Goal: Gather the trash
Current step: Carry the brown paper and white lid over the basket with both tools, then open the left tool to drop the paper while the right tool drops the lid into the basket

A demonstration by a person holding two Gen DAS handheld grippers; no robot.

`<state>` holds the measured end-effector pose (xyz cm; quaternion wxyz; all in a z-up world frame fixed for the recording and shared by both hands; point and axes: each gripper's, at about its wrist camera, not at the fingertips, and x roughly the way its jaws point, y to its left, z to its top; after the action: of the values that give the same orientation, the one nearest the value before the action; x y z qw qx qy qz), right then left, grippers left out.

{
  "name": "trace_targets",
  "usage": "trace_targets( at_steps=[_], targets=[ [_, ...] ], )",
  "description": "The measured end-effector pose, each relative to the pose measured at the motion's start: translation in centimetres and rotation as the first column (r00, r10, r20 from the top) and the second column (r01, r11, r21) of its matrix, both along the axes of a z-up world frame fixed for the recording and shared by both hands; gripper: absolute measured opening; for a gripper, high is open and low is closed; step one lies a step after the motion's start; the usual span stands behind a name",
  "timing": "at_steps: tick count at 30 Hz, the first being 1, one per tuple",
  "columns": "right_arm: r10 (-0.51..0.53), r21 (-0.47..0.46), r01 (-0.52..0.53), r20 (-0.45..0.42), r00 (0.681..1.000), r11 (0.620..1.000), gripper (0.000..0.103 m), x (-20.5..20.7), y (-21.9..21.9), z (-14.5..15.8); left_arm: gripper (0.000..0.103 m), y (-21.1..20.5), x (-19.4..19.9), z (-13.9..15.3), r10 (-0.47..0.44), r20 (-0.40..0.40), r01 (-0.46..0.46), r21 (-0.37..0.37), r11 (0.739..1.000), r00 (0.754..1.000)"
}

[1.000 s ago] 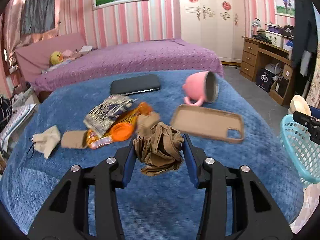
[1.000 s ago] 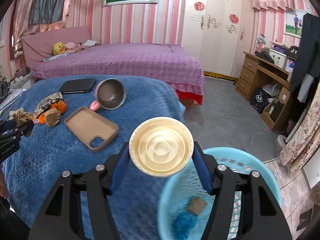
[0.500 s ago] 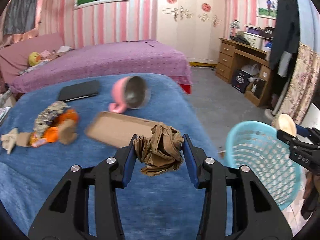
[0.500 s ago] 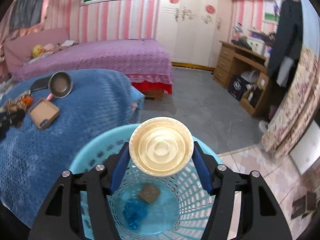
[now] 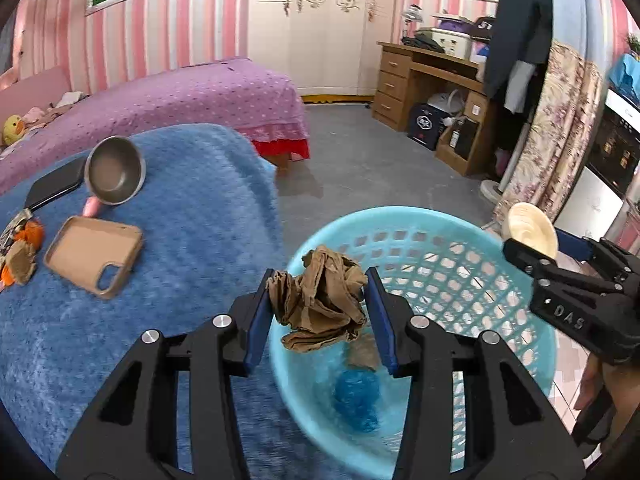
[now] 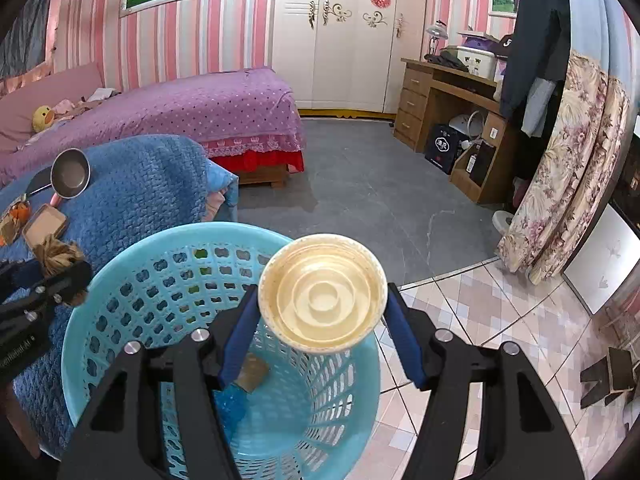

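Observation:
My left gripper (image 5: 318, 306) is shut on a crumpled brown paper wad (image 5: 320, 300), held over the near rim of a light blue plastic basket (image 5: 440, 248). My right gripper (image 6: 322, 312) is shut on a cream paper cup (image 6: 322, 298), seen bottom-on, above the same basket (image 6: 132, 292). That cup (image 5: 528, 228) and right gripper show at the right of the left wrist view. In the basket lie a blue crumpled wrapper (image 5: 356, 398) and a brown scrap (image 6: 252, 372). More wrappers (image 5: 20, 248) lie at the blue blanket's left edge.
On the blue blanket (image 5: 180, 220) lie a tan phone case (image 5: 94, 254), a tipped pink mug (image 5: 114, 176) and a dark phone (image 5: 52, 188). Behind are a purple bed (image 6: 208, 104), a wooden desk (image 6: 448, 92), grey floor (image 6: 360, 184) and tiled floor to the right.
Both grippers swung right from over the blanket to the basket, keeping the paper wad and the cup. The basket now sits under both.

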<state>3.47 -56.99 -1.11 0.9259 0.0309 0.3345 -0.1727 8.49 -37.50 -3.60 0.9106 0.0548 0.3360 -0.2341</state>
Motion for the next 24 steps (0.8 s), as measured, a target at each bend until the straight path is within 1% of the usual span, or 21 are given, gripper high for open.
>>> trace_targets(
  at_steps=[1, 3, 4, 5, 7, 11, 17, 24],
  targets=[
    [-0.005, 0.003, 0.005, -0.003, 1.0, 1.0, 0.061, 0.0, -0.2, -0.1, 0.045, -0.3, -0.1, 0.0, -0.005, 0.005, 0.005, 0.005, 1.0, 1.0],
    [-0.019, 0.011, 0.019, -0.004, 1.0, 1.0, 0.061, -0.2, -0.6, -0.2, 0.062, -0.6, -0.1, 0.0, -0.009, 0.004, 0.009, 0.014, 1.0, 1.0],
    [-0.026, 0.021, 0.026, 0.001, 1.0, 0.999, 0.061, -0.3, -0.8, -0.1, 0.075, -0.5, 0.0, 0.1, 0.0, 0.005, 0.0, 0.014, 1.0, 1.0],
    [-0.03, 0.027, 0.029, 0.004, 1.0, 0.999, 0.061, -0.4, -1.0, -0.1, 0.08, -0.1, 0.1, 0.1, 0.016, 0.01, -0.016, 0.008, 1.0, 1.0],
    [-0.033, 0.028, 0.033, 0.007, 0.999, 0.999, 0.061, -0.5, -1.1, -0.1, 0.083, 0.6, 0.5, 0.2, 0.036, 0.015, -0.036, 0.001, 0.999, 0.999],
    [-0.029, 0.033, 0.029, 0.008, 1.0, 0.999, 0.061, -0.5, -0.9, -0.1, 0.089, 2.4, 1.1, 0.5, 0.086, 0.037, -0.087, 0.016, 0.996, 0.996],
    [0.007, 0.031, -0.007, -0.001, 1.0, 1.0, 0.061, 0.6, 0.6, -0.3, 0.091, 4.8, 1.6, 0.7, 0.138, 0.075, -0.142, 0.049, 0.989, 0.988],
    [0.047, 0.013, -0.046, -0.032, 0.998, 0.999, 0.061, 1.9, 2.8, -0.9, 0.091, 7.7, 1.7, 1.5, 0.181, 0.082, -0.184, 0.038, 0.982, 0.98]
  ],
)
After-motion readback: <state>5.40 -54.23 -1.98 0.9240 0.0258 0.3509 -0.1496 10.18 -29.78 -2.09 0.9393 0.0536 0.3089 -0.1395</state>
